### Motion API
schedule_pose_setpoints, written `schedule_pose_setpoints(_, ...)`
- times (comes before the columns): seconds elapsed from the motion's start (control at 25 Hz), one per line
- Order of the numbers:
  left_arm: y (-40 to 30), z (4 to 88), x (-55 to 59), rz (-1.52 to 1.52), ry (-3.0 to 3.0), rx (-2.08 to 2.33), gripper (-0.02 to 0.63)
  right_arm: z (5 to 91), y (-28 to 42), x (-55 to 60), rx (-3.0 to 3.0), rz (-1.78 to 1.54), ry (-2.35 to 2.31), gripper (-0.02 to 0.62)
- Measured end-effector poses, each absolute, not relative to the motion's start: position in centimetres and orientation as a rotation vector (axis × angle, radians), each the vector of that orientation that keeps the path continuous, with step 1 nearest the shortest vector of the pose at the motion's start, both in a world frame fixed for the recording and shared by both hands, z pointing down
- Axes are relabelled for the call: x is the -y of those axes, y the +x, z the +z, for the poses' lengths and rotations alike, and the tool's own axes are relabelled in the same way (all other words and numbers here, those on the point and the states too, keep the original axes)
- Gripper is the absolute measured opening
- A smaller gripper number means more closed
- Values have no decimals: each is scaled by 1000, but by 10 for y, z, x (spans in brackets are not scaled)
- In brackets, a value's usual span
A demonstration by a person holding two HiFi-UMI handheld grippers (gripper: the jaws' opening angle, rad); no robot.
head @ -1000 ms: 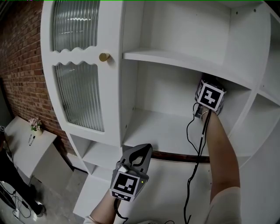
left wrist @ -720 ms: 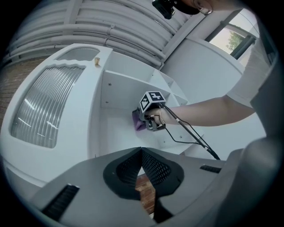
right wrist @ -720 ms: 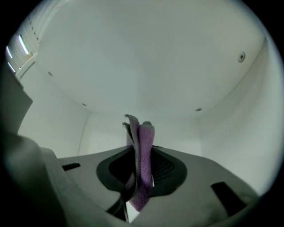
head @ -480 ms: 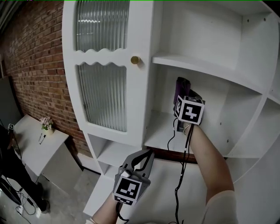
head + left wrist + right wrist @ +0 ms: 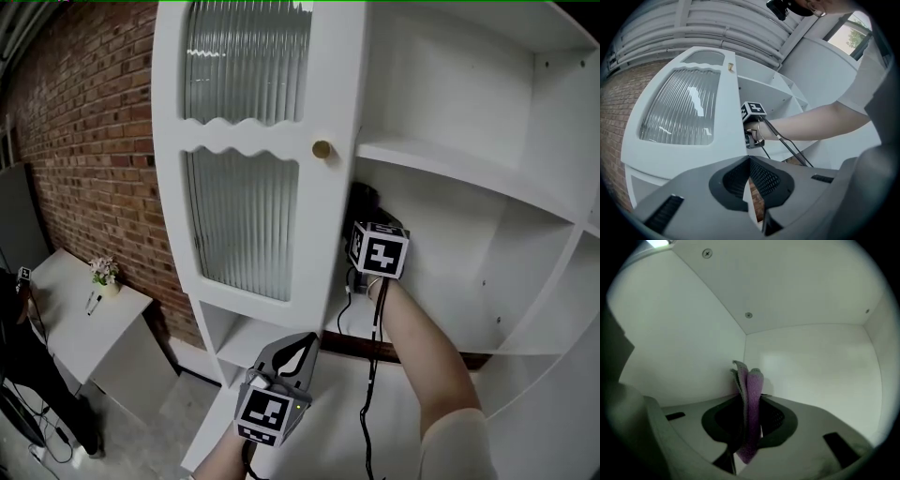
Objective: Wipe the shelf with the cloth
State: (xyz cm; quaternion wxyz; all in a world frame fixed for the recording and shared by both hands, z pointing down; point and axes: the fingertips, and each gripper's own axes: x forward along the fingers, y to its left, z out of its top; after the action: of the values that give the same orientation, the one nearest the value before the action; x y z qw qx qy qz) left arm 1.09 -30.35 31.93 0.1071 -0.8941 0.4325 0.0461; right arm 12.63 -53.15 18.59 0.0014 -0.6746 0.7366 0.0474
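Jaws of the right gripper [image 5: 748,401] pinch the purple cloth [image 5: 753,380] in the shelf [image 5: 459,339] corner; the left gripper [image 5: 749,161] is closed, empty. Hard rubbing could tug the cloth free.

Cabinet door [image 5: 248,187] blocks the left; the shelf bay [image 5: 469,253] lies open rightward.

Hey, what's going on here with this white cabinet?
A person is working on a white cabinet with a handheld gripper in each hand. The right gripper is reached into an open compartment, jaws shut on a purple cloth that points toward the back corner on the side of the ribbed-glass door. The left gripper hangs low outside the cabinet, jaws shut with nothing between them.
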Motion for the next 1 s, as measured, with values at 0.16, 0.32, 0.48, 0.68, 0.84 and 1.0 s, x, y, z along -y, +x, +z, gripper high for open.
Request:
schedule_pose_setpoints(0.16,20,321,306,121,-2636,-1241,15,199,146,544,-2286,111,-2198,83)
schedule_pose_setpoints(0.32,24,324,307,109,-2651,-1241,14,200,156,545,-2312,159,-2194,84)
schedule_pose_setpoints(0.48,32,323,307,108,-2654,-1235,14,193,175,540,-2282,157,-2182,84)
schedule_pose_setpoints(0.68,50,323,304,108,-2666,-1214,15,185,208,531,-2249,184,-2187,84)
schedule_pose_setpoints(0.84,69,323,300,117,-2680,-1187,14,177,244,521,-2205,183,-2211,88)
schedule_pose_setpoints(1.0,89,324,294,119,-2692,-1156,15,169,283,509,-2148,173,-2240,89)
